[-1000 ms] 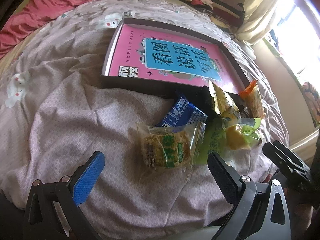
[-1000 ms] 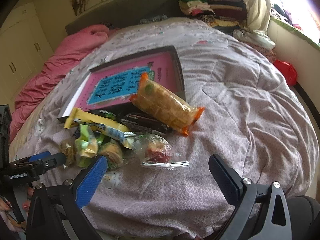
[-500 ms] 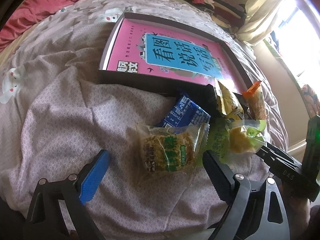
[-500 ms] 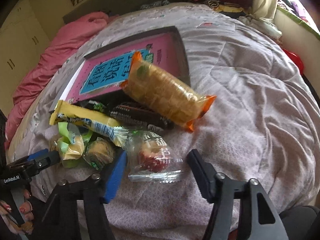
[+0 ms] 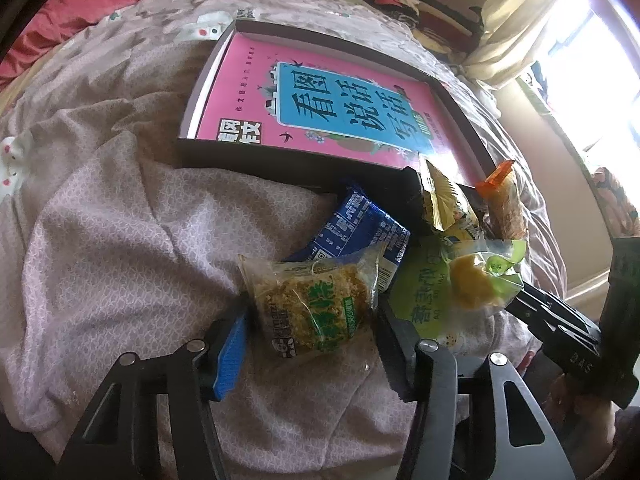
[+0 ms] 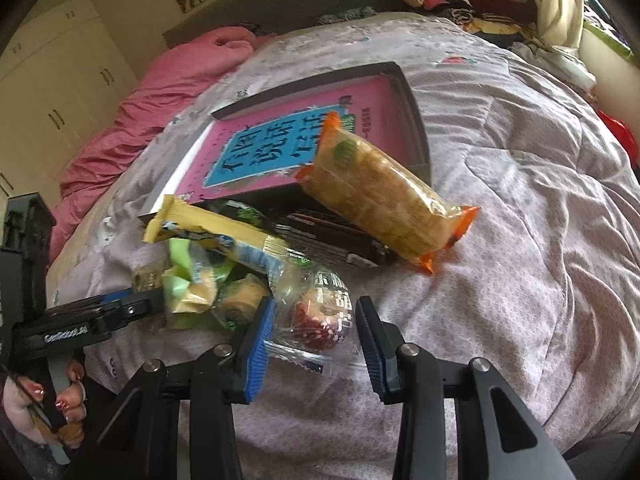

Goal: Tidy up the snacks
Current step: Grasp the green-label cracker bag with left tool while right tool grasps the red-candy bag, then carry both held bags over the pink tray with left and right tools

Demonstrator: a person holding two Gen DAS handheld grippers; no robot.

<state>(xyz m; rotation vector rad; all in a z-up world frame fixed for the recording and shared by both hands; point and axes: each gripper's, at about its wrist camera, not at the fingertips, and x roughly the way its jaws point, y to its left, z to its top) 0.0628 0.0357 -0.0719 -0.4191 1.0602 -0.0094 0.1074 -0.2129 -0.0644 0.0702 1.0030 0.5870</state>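
Two grippers, each with jaws narrowed around a packet but not visibly pinching: our left gripper (image 5: 310, 338) brackets the green-printed crisp packet (image 5: 314, 306), our right gripper (image 6: 316, 338) the red-filled pastry (image 6: 320, 312). Risk: slick film may slip or drag neighbouring packets. Dark tray (image 5: 280, 160) holds only a pink book (image 5: 320, 100); the snacks lie heaped on the quilt (image 5: 120, 240) at its near edge.

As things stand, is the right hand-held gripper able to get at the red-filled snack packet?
Probably yes: the right hand-held gripper is open with its fingers on either side of the red-filled snack packet, and nothing lies on it.
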